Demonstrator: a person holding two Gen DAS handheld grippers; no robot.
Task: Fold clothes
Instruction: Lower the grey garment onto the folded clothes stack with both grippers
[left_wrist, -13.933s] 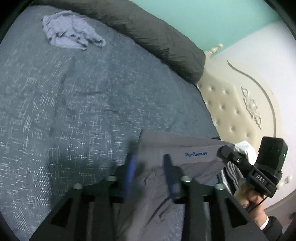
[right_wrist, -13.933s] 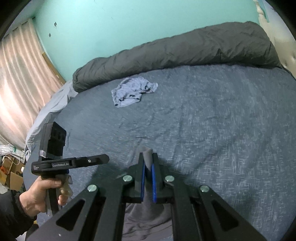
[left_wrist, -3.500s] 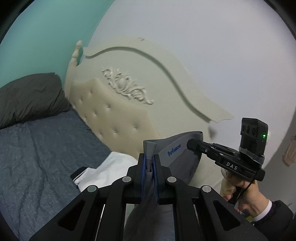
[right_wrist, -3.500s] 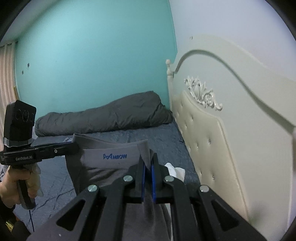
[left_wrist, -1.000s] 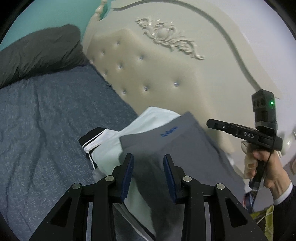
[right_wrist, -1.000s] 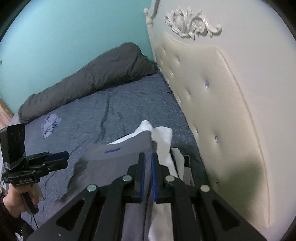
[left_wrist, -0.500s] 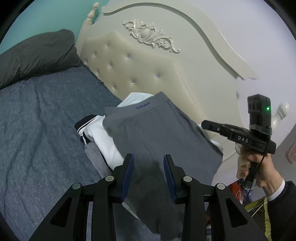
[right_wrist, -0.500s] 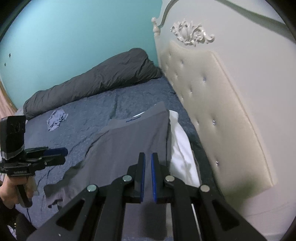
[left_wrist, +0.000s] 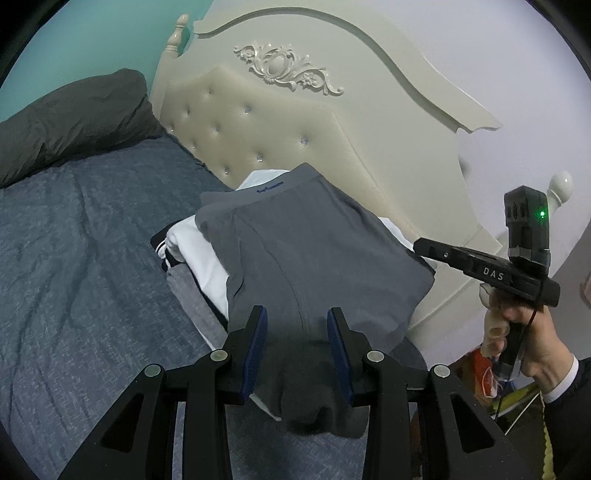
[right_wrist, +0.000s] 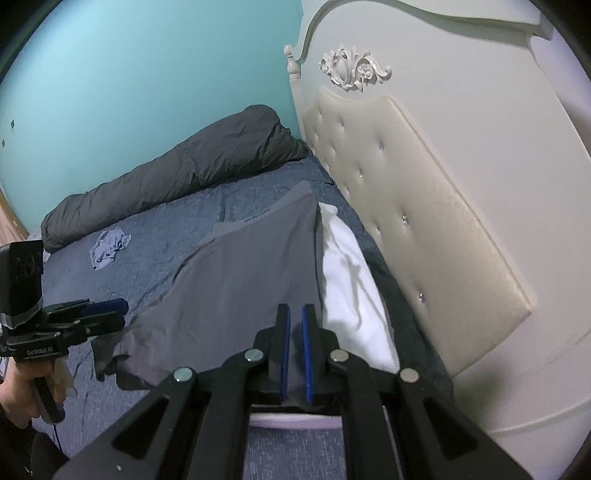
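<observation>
Right tool (right_wrist: 294, 339) hovers nearly closed above grey shorts (right_wrist: 236, 280) — atop white garment (right_wrist: 351, 280).

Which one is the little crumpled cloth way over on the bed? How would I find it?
Start at the long dark grey rolled duvet lying along the teal wall. Just in front of it, on the blue speckled bedsheet, sits the small crumpled pale blue-grey garment. It lies alone and unfolded, far from the stacked clothes by the headboard.
</observation>
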